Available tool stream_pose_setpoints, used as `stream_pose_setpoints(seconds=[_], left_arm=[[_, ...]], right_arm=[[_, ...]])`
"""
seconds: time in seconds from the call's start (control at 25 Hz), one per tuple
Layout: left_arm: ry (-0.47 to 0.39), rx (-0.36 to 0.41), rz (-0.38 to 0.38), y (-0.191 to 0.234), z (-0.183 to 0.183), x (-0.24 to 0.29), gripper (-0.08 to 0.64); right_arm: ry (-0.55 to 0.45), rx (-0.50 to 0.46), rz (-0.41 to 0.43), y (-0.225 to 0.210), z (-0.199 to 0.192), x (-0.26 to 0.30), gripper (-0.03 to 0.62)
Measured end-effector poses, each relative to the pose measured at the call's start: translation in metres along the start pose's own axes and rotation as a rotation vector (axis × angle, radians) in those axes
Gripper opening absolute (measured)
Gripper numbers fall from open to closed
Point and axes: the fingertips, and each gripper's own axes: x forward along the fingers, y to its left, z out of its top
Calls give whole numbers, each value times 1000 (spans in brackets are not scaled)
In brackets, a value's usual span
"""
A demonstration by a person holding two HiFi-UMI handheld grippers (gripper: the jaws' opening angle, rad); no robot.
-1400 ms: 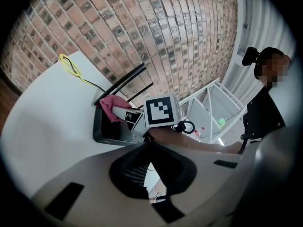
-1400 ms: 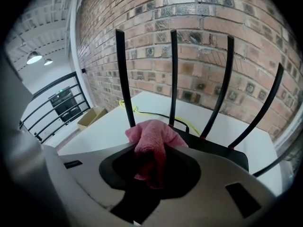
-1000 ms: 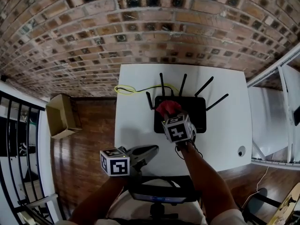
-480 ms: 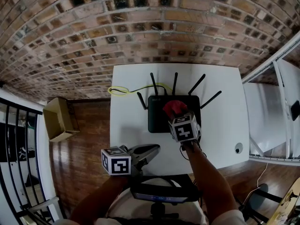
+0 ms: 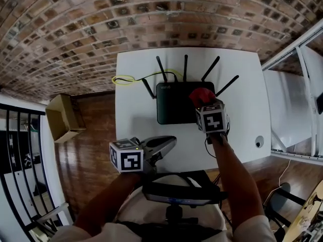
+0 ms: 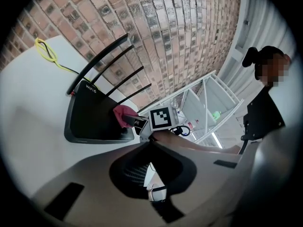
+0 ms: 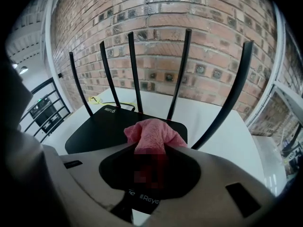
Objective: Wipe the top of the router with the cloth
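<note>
A black router (image 5: 174, 105) with several upright antennas lies on the white table (image 5: 136, 120). My right gripper (image 5: 203, 101) is shut on a bunched red cloth (image 5: 201, 94) that rests on the router's right end. In the right gripper view the pink-red cloth (image 7: 152, 132) sticks out of the jaws over the router's top (image 7: 102, 126). My left gripper (image 5: 170, 141) hovers at the table's front edge, left of the router, jaws together and nothing in them. From the left gripper view I see the router (image 6: 92, 115), the cloth (image 6: 123, 112) and the right gripper's marker cube (image 6: 161, 118).
A yellow cable (image 5: 125, 79) loops behind the router on the left. A small round fitting (image 5: 259, 142) sits near the table's right front corner. A cardboard box (image 5: 63, 122) lies on the wooden floor at left. The brick wall (image 5: 151, 19) stands behind, white shelving (image 5: 298, 110) at right.
My right gripper has slid the cloth to the right across the router's top, from near its middle to its right end. The left gripper has stayed by the front edge.
</note>
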Motion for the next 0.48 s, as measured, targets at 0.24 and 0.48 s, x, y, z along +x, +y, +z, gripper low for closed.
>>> stream_pose_setpoints(seconds=[0.24, 0.48], left_arm=[[12, 3, -5, -1, -3, 9, 9], [12, 3, -4, -1, -3, 12, 8]], right_arm=[[4, 22, -28, -22, -9, -4, 124], [16, 28, -64, -40, -18, -5, 124]])
